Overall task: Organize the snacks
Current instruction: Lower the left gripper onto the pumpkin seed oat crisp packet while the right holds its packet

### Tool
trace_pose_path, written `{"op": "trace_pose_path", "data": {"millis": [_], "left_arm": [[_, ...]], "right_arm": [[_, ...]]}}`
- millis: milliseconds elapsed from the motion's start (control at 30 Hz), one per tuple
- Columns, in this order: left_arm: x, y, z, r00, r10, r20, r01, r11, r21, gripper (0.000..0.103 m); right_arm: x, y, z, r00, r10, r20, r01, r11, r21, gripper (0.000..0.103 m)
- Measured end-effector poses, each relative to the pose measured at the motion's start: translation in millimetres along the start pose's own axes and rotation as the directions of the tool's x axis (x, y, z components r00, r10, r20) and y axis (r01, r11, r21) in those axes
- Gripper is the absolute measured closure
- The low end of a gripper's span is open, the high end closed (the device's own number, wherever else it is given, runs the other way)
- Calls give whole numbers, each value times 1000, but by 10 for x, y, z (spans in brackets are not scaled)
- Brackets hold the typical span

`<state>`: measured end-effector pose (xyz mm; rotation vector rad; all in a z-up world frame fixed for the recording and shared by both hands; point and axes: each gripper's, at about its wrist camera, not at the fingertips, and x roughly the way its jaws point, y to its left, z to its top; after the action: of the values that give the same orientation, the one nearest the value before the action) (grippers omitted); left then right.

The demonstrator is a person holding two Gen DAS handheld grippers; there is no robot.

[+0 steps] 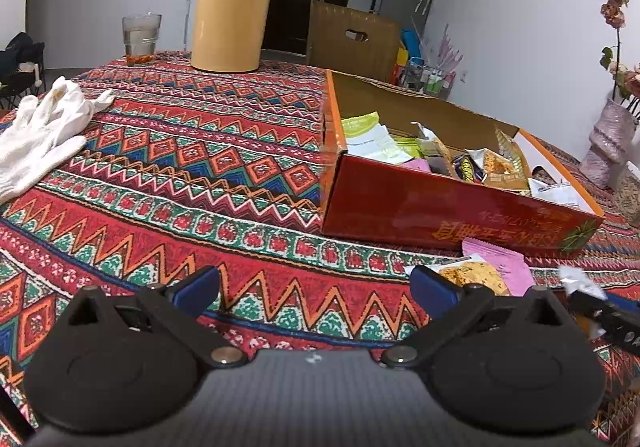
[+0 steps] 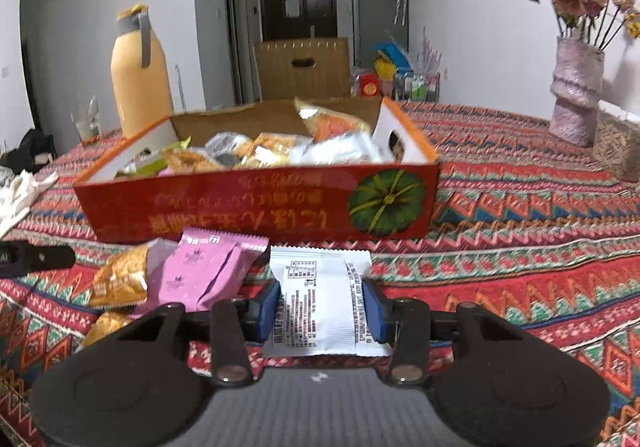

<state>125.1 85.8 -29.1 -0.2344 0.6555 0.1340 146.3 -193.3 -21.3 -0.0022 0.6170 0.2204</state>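
Observation:
A red cardboard box [image 2: 256, 207] holding several snack packets stands on the patterned tablecloth. In front of it lie a pink packet [image 2: 200, 271], an orange-brown biscuit packet [image 2: 120, 279] and a white packet [image 2: 320, 287]. My right gripper [image 2: 322, 307] has its blue pads pressed against both sides of the white packet. My left gripper [image 1: 316, 287] is open over bare cloth to the left of the box [image 1: 440, 203], with nothing between its fingers. The pink packet [image 1: 508, 263] and the biscuit packet [image 1: 476, 273] lie just right of its right finger.
A yellow thermos [image 1: 230, 3] and a glass [image 1: 140, 39] stand at the table's far side. White gloves [image 1: 44, 127] lie at the left. At the right stand a vase of dried flowers [image 2: 576, 87] and a woven basket [image 2: 618, 147].

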Motion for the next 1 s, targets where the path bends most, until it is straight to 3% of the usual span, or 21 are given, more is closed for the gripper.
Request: {"op": "trace_pose_path", "data": {"millis": [267,467,733,1000], "left_arm": [[-145,-111,90,1000,10,-3,-10,1000,9,0],[-229,-289,173,1000,15,9,-15,1000,18,0],[-116,-612,229,999,12,-37,-12,1000,17,0],[120,-805,160,993,55,-102,-53,998,29,0]], "right_arm": [[-49,-277,76,997,-37,64,35,999,24,60],[20,-336,26,997,-8,81,4,999,49,60],[34,-398,-25,995,41,92,-48,996,78,60],[33,-442,-47,994,56,98,-66,992,105,60]]}}
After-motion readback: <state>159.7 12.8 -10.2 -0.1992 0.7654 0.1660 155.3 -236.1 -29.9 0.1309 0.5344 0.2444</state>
